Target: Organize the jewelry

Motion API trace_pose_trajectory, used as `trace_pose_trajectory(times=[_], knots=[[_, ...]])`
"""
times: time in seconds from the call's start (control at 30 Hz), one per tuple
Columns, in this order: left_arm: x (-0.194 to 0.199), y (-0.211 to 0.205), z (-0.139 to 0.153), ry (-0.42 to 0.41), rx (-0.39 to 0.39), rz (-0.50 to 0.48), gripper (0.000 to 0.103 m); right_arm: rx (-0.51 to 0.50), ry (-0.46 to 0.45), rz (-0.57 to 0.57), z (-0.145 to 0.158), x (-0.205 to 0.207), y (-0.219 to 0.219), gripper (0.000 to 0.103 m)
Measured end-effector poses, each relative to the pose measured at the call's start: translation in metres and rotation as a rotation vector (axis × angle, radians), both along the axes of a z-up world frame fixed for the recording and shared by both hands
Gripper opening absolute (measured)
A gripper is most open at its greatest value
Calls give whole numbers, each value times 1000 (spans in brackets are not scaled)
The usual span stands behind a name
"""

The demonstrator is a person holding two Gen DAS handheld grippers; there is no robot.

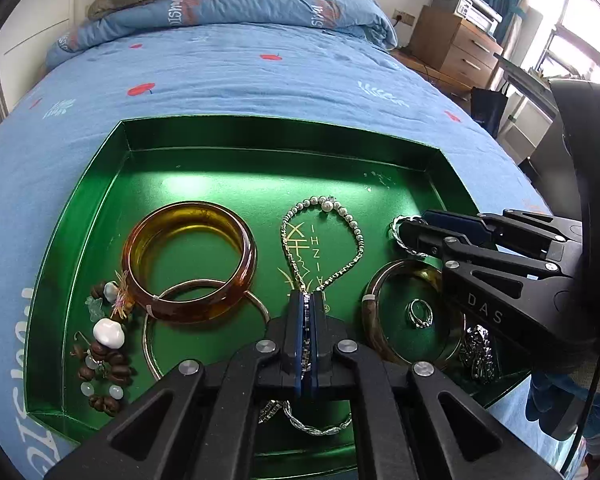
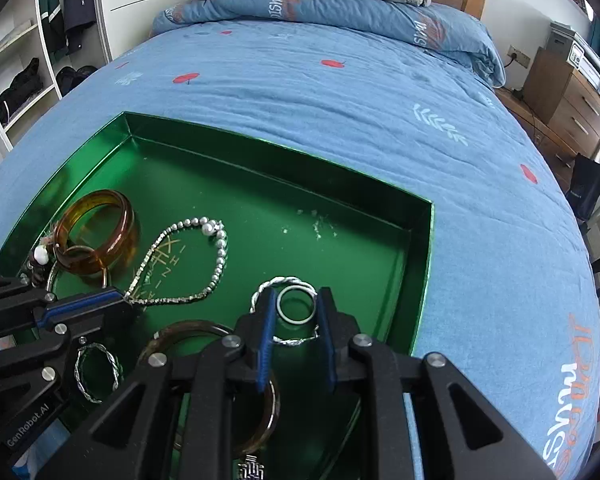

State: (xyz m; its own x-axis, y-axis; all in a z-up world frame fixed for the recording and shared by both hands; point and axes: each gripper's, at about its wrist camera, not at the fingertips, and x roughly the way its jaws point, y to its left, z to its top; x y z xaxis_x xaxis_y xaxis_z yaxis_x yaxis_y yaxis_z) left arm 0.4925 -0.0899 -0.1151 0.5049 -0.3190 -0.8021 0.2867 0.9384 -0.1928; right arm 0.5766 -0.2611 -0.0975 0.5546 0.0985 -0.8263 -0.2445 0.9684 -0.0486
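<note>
The pearl necklace lies looped on the floor of the green tray, near the middle. The left gripper has its jaws closed together on the chain end of this necklace; the pearl end rests on the tray, farther from the gripper.

The right gripper is at the tray's right side. Its jaws stand apart, one on each side of a twisted silver bangle and a small pale ring that lies inside it. Neither is clamped.

Step in hand (a judgement): laying out or moving the necklace while the right gripper lines up on the silver bangle. The next move calls for a slow lift or drag of the chain so that it does not snag, and a square closure on the bangle's rim.

Count, both views:
- Amber bangles: two, the thick amber bangle and a thinner brown bangle.
- Thin metal bangle: one, beneath the thick one.
- Twisted silver bangles: two.
- Silver finger ring: one.
- Beaded bracelet: one.
- A dark ornate silver piece (kind unclear): one.

The tray sits on a blue bedspread.
</note>
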Motion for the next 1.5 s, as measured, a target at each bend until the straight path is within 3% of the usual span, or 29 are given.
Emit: trace_pose_trajectory(times=[0.07, 0.13, 0.2, 0.3, 0.5, 0.8, 1.07, 1.5], knots=[[-2, 4, 1, -4, -20, 4, 8, 3, -6, -3, 0, -1, 0, 20], [-5, 9, 5, -18, -33, 10, 21, 8, -2, 0, 1, -1, 0, 23], [-9, 14, 12, -37, -49, 18, 42, -2, -8, -1, 4, -5, 0, 33], [-20, 23, 26, -80, -42, 39, 49, 10, -38, -6, 17, -14, 0, 35], [-58, 44, 59, -197, -13, 94, 55, 52, -133, -20, 54, -56, 2, 35], [-143, 77, 109, -334, 26, 165, 70, 39, -276, 1, 98, -162, 20, 43], [-219, 97, 131, -395, 69, 218, 79, 99, -331, 9, 118, -252, 34, 45], [-312, 112, 151, -450, 114, 271, 86, 142, -379, -45, 141, -358, 21, 54]])
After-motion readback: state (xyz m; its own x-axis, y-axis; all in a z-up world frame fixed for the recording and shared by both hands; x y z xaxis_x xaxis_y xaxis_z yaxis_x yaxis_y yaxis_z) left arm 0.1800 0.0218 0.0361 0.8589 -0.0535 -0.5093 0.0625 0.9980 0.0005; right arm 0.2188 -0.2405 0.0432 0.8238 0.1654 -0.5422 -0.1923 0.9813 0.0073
